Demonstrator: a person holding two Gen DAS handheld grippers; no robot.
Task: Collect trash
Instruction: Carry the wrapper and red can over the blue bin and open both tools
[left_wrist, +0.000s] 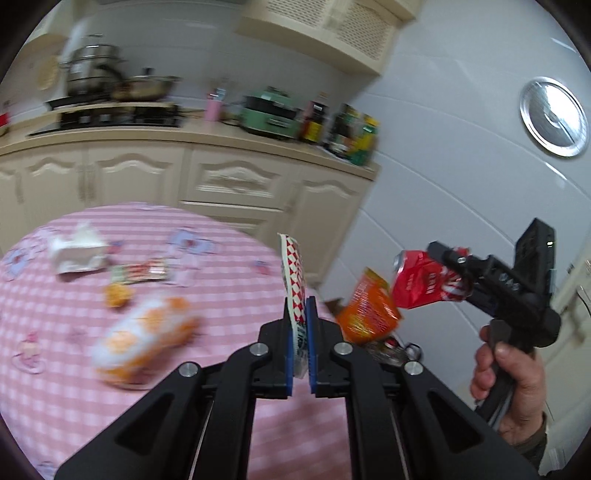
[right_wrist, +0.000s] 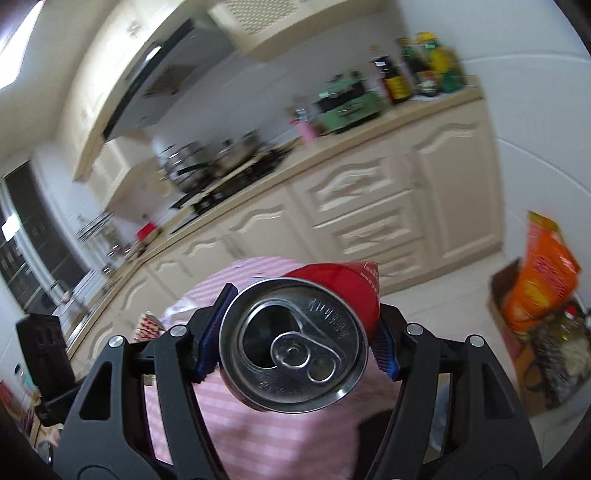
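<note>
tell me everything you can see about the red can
The red can is a crumpled aluminium drinks can with white lettering on its red side and a bare silver top. Its pull tab is still attached and the mouth is open. It lies sideways in the right tool, top facing that tool's camera, both blue pads pressing its dented sides. In the left wrist view it hangs in the air beyond the pink checked table, in front of an orange bag, clear of the table.
</note>
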